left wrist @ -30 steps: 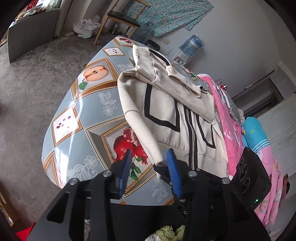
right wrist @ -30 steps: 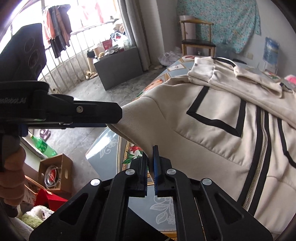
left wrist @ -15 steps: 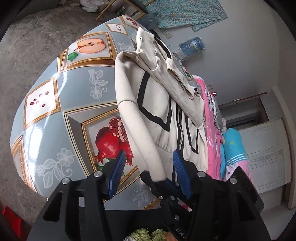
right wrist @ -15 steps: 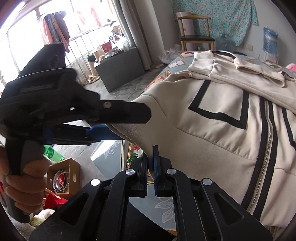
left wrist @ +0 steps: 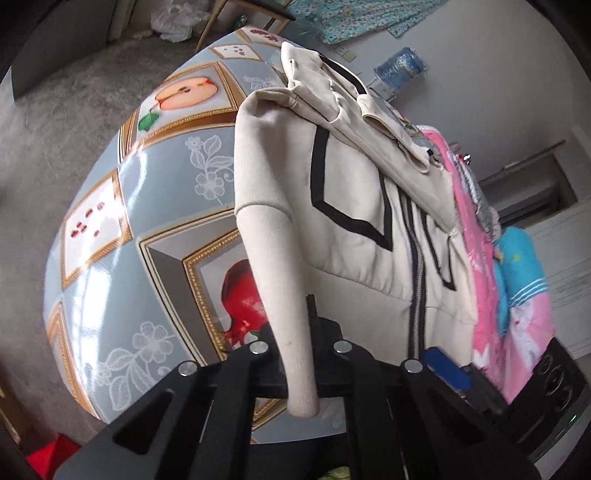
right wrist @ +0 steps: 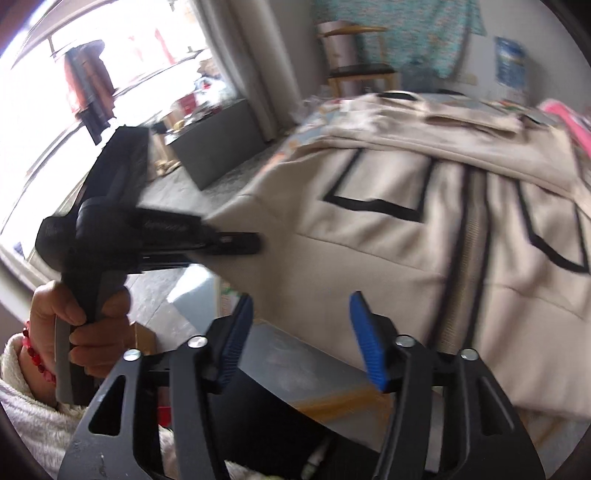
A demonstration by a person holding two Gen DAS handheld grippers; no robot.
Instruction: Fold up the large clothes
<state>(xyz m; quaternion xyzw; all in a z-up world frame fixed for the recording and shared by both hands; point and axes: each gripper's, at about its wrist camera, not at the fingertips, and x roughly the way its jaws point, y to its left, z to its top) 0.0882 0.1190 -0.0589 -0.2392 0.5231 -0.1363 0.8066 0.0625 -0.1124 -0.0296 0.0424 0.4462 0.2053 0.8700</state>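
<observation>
Writing on left gripper blurs beyond reading.

floor: grey, rough concrete
wall: plain white, patterned cloth hung on it
chair: wooden, dark seat, by the wall
window: bright daylight, grey curtain beside it
</observation>
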